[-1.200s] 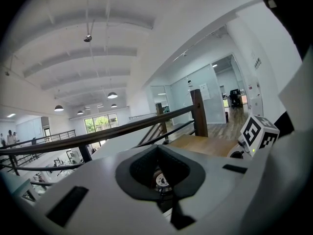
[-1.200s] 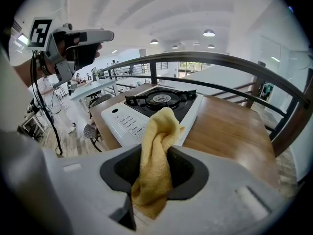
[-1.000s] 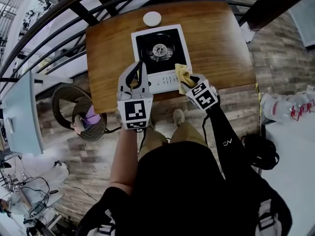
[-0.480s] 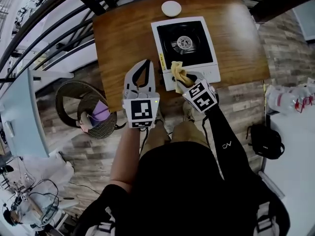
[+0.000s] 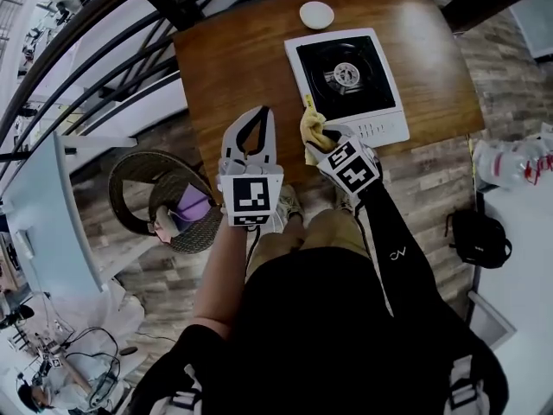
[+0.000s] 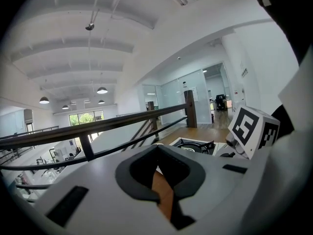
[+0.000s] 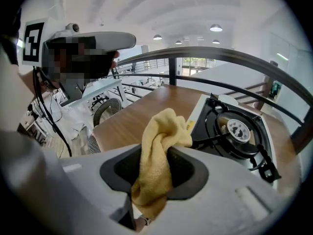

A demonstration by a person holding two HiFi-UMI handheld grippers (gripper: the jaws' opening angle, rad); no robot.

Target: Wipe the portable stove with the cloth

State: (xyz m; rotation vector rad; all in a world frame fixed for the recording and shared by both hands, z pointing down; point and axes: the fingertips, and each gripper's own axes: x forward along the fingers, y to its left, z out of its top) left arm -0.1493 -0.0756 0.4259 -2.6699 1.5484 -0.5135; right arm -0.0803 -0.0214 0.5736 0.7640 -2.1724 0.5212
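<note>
- Right gripper (image 5: 321, 138) is clamped on the yellow cloth (image 5: 312, 128), by the portable stove's (image 5: 350, 80) 7 o'clock corner.
- Left gripper (image 5: 258, 115), jaws together and empty, hangs over the wooden table (image 5: 233, 59), at the cloth's 9 o'clock.

Wooden table (image 5: 233, 67), dark railing (image 5: 184, 7), plank floor (image 5: 432, 184), wicker chair (image 5: 130, 173), ceiling lamps (image 6: 101, 90)

Yellow cloth (image 7: 159, 131), bunched up, clamped between the jaws of the right gripper (image 7: 155, 155); white, black-topped portable stove (image 7: 238, 129) flat just beyond them.
</note>
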